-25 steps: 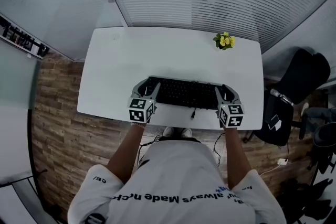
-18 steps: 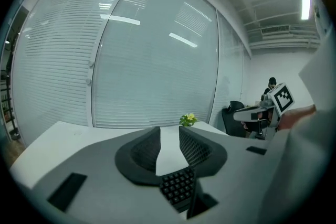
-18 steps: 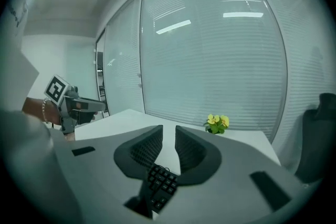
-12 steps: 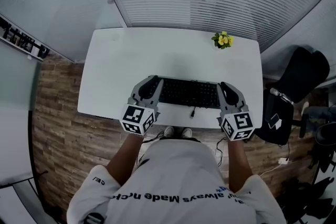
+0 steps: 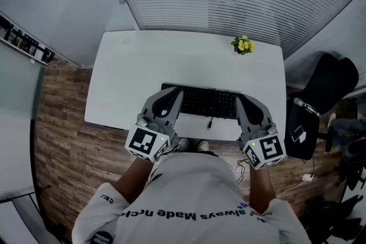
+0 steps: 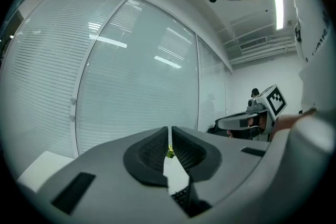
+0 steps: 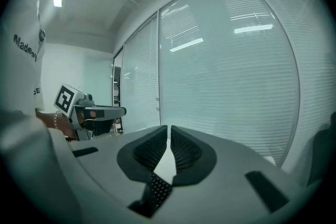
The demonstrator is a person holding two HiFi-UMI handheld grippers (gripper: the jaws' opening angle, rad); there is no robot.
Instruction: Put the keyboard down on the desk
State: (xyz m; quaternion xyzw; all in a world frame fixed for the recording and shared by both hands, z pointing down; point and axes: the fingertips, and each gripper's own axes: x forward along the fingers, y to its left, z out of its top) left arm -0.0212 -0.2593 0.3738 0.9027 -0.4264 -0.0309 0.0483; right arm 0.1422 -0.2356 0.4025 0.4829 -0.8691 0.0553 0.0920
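Looking down from the head view, you had the flat black rectangular keyboard lying on the white desk, near its front edge, with its thin dark cable running off toward you. I judged it stiff, fairly light and long (the sort of board that tips if taken by one end alone). The two short ends were therefore the places to take hold, one per hand. Your grey left gripper and grey right gripper hung over those two ends. A small pot of yellow flowers stood well apart, at the far right of the desk.

Through the left gripper view, your jaws had just been closing and stood together. Only a sliver showed between the ribbed black pads, and nothing was caught there. A patch of keys showed below the gap, clear of the jaws, and the flowers showed far beyond.

Through the right gripper view, it was the same. Your jaws had just been closing, the pads all but met, and the grip was empty. The keyboard's keys lay beneath, untouched.
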